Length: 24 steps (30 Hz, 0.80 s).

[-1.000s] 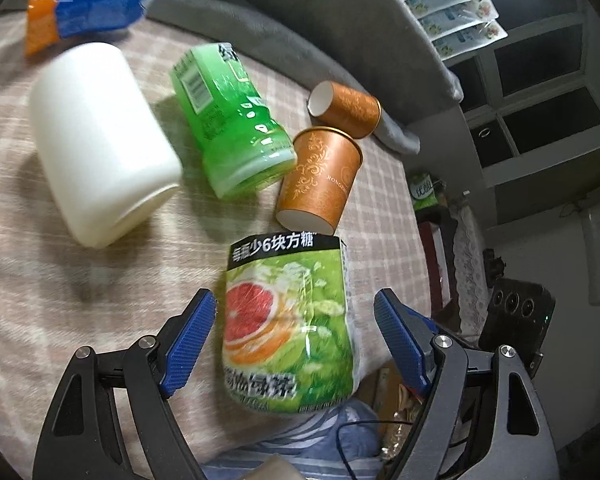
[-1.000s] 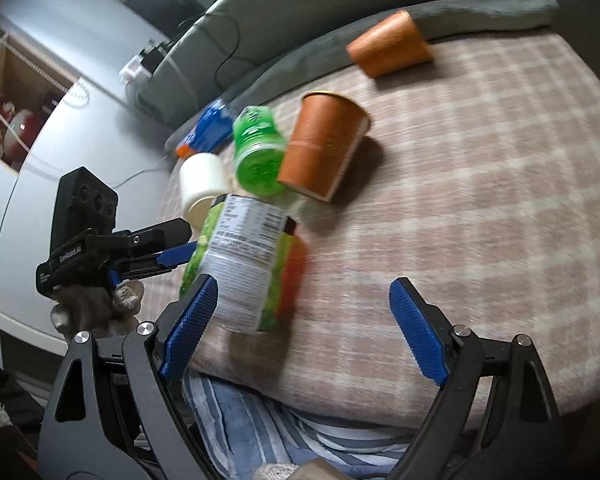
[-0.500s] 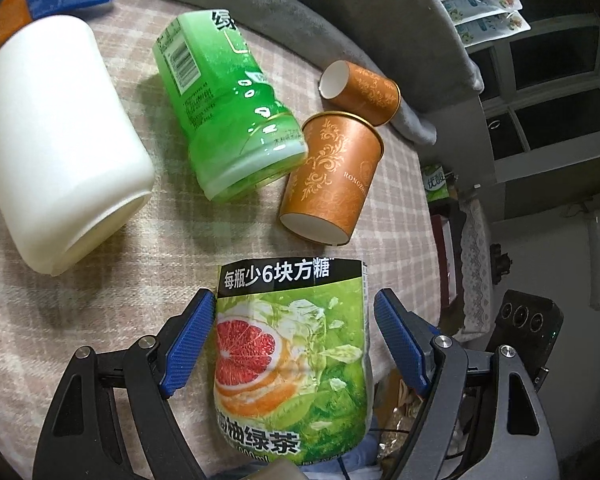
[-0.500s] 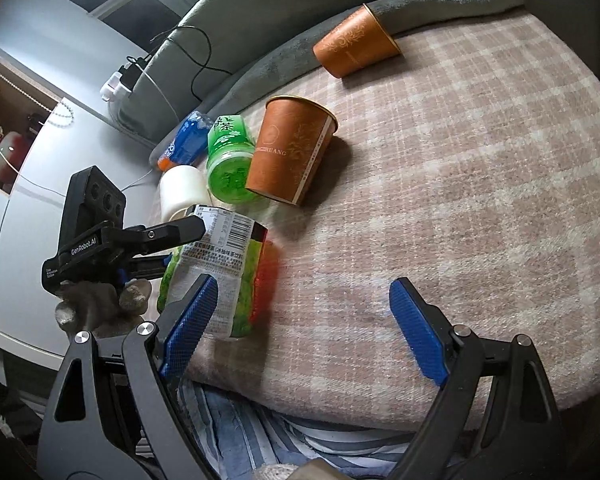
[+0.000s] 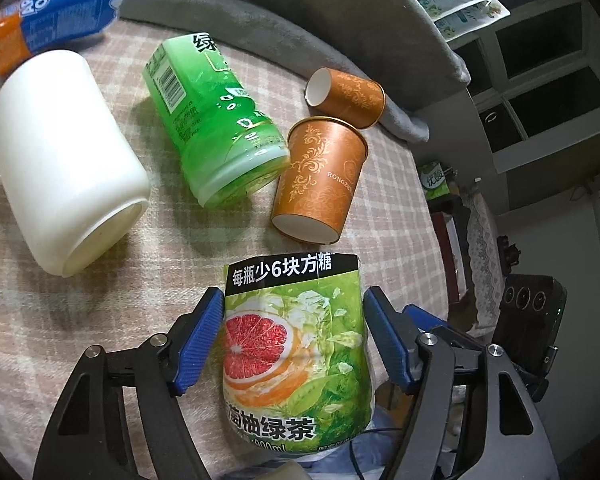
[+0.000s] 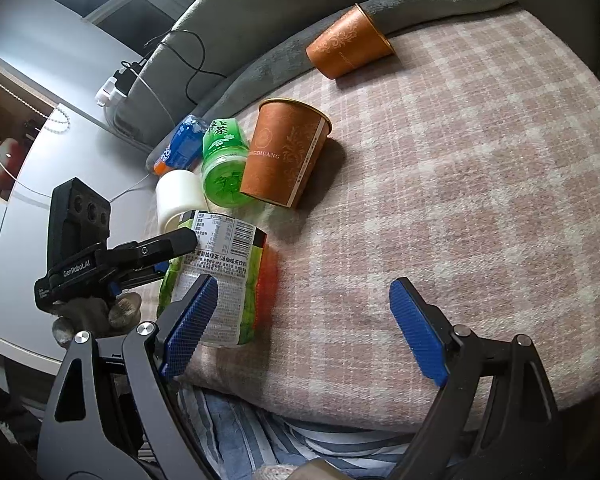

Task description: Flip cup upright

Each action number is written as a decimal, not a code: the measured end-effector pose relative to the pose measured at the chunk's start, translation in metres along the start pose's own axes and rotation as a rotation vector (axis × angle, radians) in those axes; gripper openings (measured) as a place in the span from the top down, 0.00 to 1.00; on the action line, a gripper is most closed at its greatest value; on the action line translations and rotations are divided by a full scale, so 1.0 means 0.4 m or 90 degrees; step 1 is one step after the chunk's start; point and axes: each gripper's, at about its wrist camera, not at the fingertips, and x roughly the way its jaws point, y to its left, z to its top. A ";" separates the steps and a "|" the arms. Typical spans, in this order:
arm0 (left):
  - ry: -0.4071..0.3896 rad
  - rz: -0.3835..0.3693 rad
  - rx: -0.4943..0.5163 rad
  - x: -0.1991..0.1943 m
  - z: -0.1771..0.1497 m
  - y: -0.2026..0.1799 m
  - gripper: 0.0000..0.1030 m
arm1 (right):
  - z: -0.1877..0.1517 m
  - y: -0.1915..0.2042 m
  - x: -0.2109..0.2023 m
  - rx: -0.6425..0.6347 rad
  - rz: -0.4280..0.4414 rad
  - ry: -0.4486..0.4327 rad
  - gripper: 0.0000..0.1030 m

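- Grapefruit cup point(image 5: 292, 344) lies on its side at the near edge of the plaid blanket point(image 5: 100, 320), its long axis along the fingers. Which end is the mouth cannot be told.
- Left gripper point(image 5: 294, 296): blue pads pressed against both sides of the cup, so it is clamped on it. The grip sits on thin printed film that looks soft.
- Right gripper point(image 6: 302, 284): jaws wide apart and holding nothing, over bare blanket to the right of the cup.
- Risk 1: the wall may buckle. Too much squeeze could crease the cup, and it could slip out partway through the turn.
- Risk 2: the film is glossy. If the pads slide during the turn, the cup could drop. In the right view it is right at the near-left edge of the blanket, so it would likely fall off the edge.
- Risk 3: the far end of the cup is just short of the orange cup point(image 5: 320, 184), which lies tilted against the green bottle point(image 5: 216, 128). Swinging that end up or forward could knock both.
- Risk 4: the blanket is soft and uneven. A tall, light cup set down near the edge may tip over again, so placing it farther in looks safer.
- White jar point(image 5: 64, 152) at far left, second orange cup point(image 5: 348, 96) and blue packet point(image 5: 56, 28) are well apart from the grip and unlikely to interfere.
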 end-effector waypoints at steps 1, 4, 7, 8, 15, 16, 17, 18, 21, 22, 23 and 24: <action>0.000 0.000 0.002 0.002 -0.001 0.000 0.31 | 0.001 0.001 0.000 0.000 0.000 0.000 0.13; 0.014 -0.002 -0.008 0.012 0.005 0.007 0.30 | 0.000 0.000 -0.001 0.000 -0.001 -0.001 0.13; 0.039 -0.013 -0.022 0.028 0.019 0.020 0.26 | 0.000 0.003 -0.003 0.001 -0.001 -0.004 0.13; 0.044 -0.013 -0.024 0.031 0.022 0.022 0.23 | -0.002 0.003 -0.004 0.002 -0.002 -0.006 0.13; 0.041 -0.026 -0.011 0.031 0.013 0.017 0.25 | 0.000 -0.009 -0.006 0.013 -0.005 -0.009 0.13; 0.036 -0.024 -0.005 0.028 0.010 0.010 0.25 | 0.000 -0.009 -0.006 0.013 -0.005 -0.009 0.13; 0.028 -0.018 0.004 0.022 0.006 0.005 0.25 | -0.001 -0.010 -0.007 0.013 -0.005 -0.010 0.13; 0.021 -0.012 0.010 0.016 0.003 0.000 0.25 | -0.001 -0.009 -0.008 0.013 -0.005 -0.011 0.13; -0.001 0.002 0.023 0.000 -0.006 -0.014 0.25 | -0.002 -0.008 -0.009 0.012 -0.003 -0.012 0.13; -0.010 0.008 0.031 -0.009 -0.010 -0.021 0.25 | -0.001 -0.008 -0.008 0.012 -0.003 -0.012 0.13; -0.022 0.016 0.041 -0.019 -0.015 -0.028 0.25 | -0.001 -0.008 -0.008 0.013 -0.002 -0.012 0.13; -0.032 0.022 0.049 -0.025 -0.018 -0.035 0.25 | -0.003 -0.007 -0.007 0.014 -0.002 -0.012 0.13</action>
